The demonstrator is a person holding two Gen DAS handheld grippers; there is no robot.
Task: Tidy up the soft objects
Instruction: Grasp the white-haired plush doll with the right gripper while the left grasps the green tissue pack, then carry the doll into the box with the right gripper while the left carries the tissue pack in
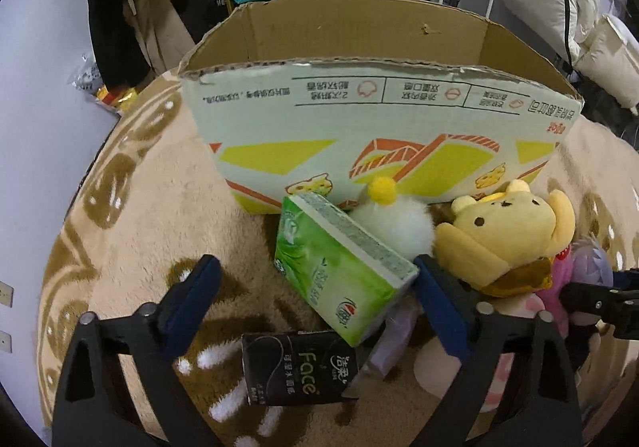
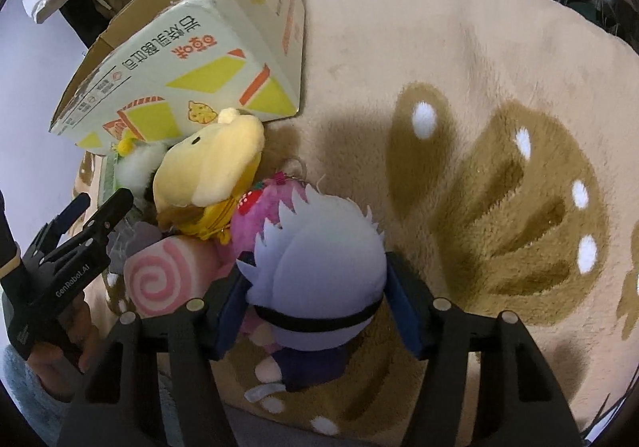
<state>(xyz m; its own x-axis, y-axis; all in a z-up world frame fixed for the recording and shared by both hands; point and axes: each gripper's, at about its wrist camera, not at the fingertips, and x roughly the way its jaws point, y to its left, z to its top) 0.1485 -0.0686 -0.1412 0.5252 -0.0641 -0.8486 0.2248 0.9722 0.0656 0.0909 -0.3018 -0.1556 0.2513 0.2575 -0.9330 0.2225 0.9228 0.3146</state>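
Right gripper (image 2: 315,307) clasps the white-haired doll (image 2: 319,263) near the box (image 2: 191,60); left gripper (image 1: 319,303), jaws wide, straddles the green tissue pack (image 1: 339,271): lift clear before crossing the rim.

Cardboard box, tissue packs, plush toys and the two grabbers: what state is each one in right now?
Cardboard box: open on top, upright on the rug.
Green tissue pack: tilted, propped over the black tissue pack.
Yellow bear plush: lying on the pile, untouched.
Pink swirl plush: lying on its side.
White-haired doll: between the right gripper's fingers.
Left gripper: open, holding nothing.
Right gripper: closed around the doll.
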